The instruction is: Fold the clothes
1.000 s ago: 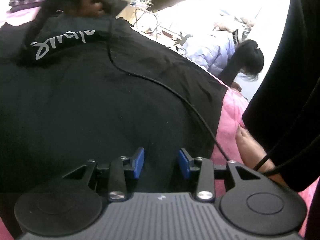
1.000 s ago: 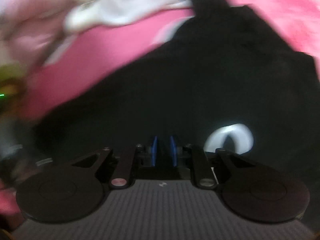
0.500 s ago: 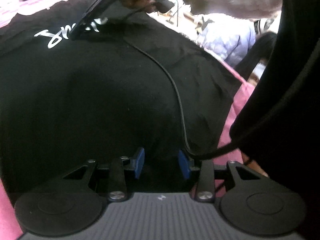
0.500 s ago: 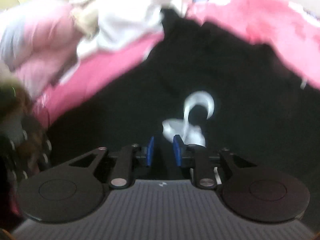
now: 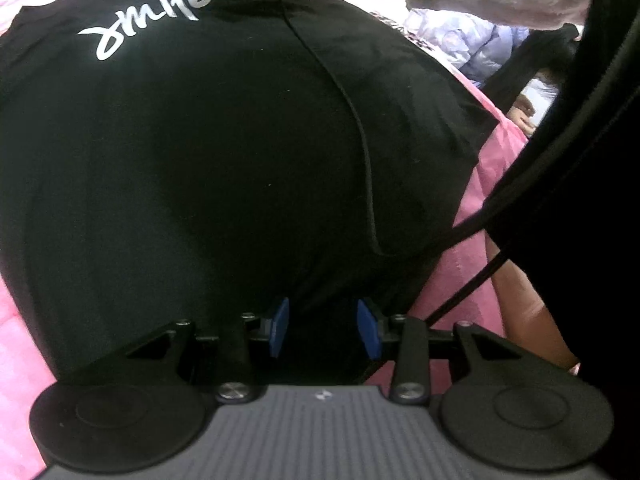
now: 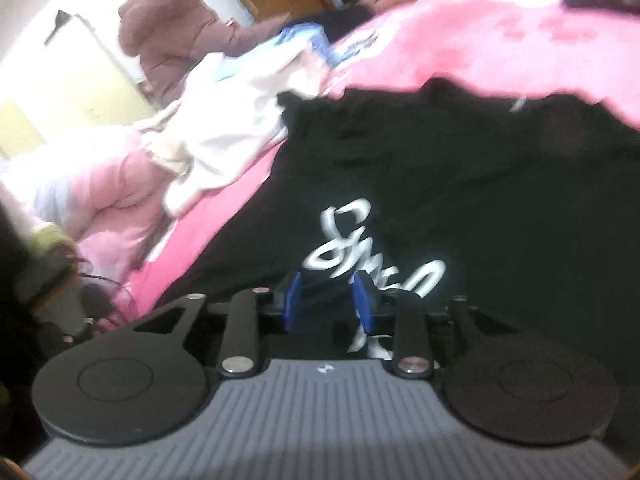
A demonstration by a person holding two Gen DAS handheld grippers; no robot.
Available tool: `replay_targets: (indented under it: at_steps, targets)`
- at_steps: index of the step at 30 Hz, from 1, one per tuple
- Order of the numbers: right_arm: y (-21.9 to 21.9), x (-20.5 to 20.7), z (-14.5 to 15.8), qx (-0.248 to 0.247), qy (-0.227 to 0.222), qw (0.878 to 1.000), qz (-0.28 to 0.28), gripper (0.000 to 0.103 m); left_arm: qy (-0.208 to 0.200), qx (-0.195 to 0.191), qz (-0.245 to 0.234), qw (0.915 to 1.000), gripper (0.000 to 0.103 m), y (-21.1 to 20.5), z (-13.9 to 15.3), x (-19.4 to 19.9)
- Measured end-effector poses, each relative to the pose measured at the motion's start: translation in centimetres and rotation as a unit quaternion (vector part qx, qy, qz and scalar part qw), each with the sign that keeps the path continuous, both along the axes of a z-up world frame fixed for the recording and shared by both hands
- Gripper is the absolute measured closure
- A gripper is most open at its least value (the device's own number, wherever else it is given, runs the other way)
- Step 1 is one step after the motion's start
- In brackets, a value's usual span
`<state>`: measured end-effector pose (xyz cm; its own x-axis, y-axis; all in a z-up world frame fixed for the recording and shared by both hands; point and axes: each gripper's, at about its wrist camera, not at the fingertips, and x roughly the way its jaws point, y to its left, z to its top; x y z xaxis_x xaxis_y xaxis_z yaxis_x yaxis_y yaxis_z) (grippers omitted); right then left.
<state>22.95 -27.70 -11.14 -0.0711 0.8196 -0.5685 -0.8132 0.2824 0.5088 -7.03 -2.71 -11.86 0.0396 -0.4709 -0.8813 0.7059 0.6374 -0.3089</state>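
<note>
A bed with a pink fleece cover (image 6: 460,52) carries a black T-shirt with white script lettering (image 6: 500,184), spread flat, beside a crumpled white garment (image 6: 224,136).

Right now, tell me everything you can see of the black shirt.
The black shirt looks like soft, matte knit and lies spread fairly flat over the pink bedcover, mildly wrinkled. A white cursive logo is printed on it. A thin black cable trails across it. White clothing lies by one edge. The left gripper and right gripper hover over it with jaws apart, the right's having just been opening; neither visibly pinches cloth.
</note>
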Motion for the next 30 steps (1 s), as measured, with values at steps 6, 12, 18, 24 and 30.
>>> replay_targets:
  at_steps: [6, 12, 18, 24, 30]
  targets:
    - [0.4, 3.7, -1.9, -0.056, -0.075, 0.994, -0.062, 0.084, -0.002, -0.006, 0.006, 1.0000, 0.061, -0.2, -0.6, -0.4]
    - [-1.8, 6.7, 0.3, -0.044, -0.083, 0.972, -0.217, 0.080, -0.011, -0.012, 0.013, 0.9998, 0.061, -0.1, -0.2, -1.1]
    - [6.0, 1.9, -0.4, -0.060, -0.117, 0.991, -0.035, 0.079, -0.017, -0.016, 0.004, 0.9997, 0.061, 0.4, -0.2, -1.8]
    - [6.0, 7.6, -0.3, -0.094, -0.147, 0.939, -0.296, 0.081, -0.031, -0.020, 0.027, 0.9989, 0.063, 1.2, 0.6, -2.1]
    - [0.6, 4.5, 2.7, -0.040, -0.107, 0.965, -0.236, 0.075, -0.066, -0.027, 0.098, 0.9926, 0.063, 5.3, 3.3, -1.4]
